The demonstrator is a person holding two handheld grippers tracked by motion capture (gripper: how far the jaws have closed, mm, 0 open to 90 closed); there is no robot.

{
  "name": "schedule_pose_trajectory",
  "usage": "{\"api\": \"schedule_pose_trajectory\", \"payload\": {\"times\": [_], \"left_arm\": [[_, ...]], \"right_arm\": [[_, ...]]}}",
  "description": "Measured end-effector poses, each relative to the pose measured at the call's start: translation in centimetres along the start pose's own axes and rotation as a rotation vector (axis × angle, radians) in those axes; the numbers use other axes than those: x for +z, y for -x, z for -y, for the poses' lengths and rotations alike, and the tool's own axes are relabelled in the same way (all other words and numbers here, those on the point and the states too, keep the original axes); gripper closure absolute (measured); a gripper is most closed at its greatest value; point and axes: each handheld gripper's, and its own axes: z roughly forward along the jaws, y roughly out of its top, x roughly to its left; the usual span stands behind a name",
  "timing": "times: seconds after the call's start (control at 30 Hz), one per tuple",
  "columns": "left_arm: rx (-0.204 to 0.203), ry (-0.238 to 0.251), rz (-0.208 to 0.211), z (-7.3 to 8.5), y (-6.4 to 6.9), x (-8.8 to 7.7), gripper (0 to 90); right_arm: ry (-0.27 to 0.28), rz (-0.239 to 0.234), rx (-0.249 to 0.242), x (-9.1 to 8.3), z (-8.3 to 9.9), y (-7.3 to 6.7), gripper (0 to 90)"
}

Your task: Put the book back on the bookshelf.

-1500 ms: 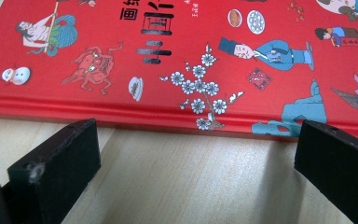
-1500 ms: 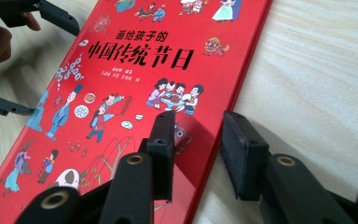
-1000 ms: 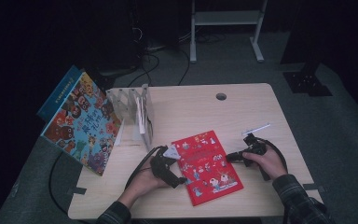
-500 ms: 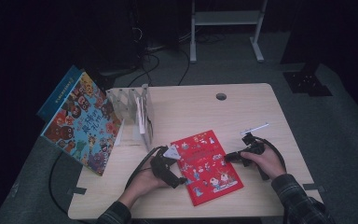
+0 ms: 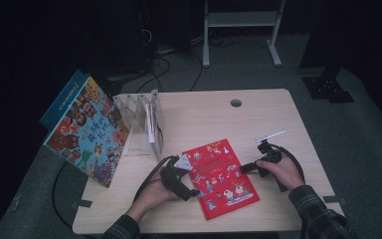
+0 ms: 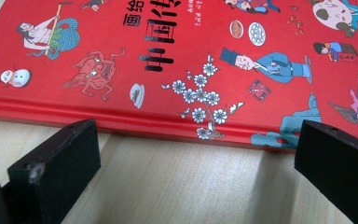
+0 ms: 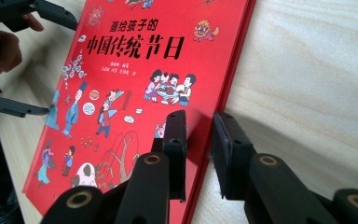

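Note:
A red picture book (image 5: 223, 172) lies flat on the wooden table (image 5: 258, 114), near the front edge. My left gripper (image 5: 191, 177) is at the book's left side. In the left gripper view its black jaws stand wide apart (image 6: 196, 163) just short of the book's spine (image 6: 168, 123), touching nothing. My right gripper (image 5: 249, 168) is at the book's right edge. In the right gripper view its jaws (image 7: 197, 119) stand close together and have just been closing a little; one hangs over the cover (image 7: 135, 70), the other over the bare wood, with the book's edge under the narrow gap.
A slotted book rack (image 5: 146, 117) stands at the table's back left, with a large colourful book (image 5: 87, 132) leaning off that side. A thin white stick (image 5: 271, 134) lies behind my right hand. A cable hole (image 5: 236, 103) sits near the back edge.

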Motion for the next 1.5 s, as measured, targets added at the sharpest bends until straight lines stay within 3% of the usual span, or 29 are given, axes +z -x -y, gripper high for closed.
{"api": "schedule_pose_trajectory", "payload": {"times": [0.57, 0.83, 1.0, 1.37, 1.5], "left_arm": [[-0.002, 0.000, 0.006, 0.1, 0.0, -0.1, 0.0], [0.001, -0.002, 0.007, 0.1, 0.0, -0.1, 0.0], [0.003, -0.004, 0.009, 0.1, -0.1, -0.1, 0.0], [0.004, -0.005, 0.011, 0.1, -0.1, -0.1, 0.0], [0.006, -0.009, 0.012, 0.0, -0.1, -0.1, 0.0]], "right_arm": [[-0.016, -0.025, -0.001, -0.3, 0.2, 0.0, 77.3], [0.020, -0.092, 0.009, -1.1, 0.2, 0.1, 78.6], [0.014, -0.089, -0.008, -1.2, 0.2, -0.1, 74.9], [0.074, -0.216, -0.022, -2.9, -0.4, -0.5, 75.8], [0.056, -0.200, -0.052, -3.1, -0.7, -1.1, 74.0]]}}
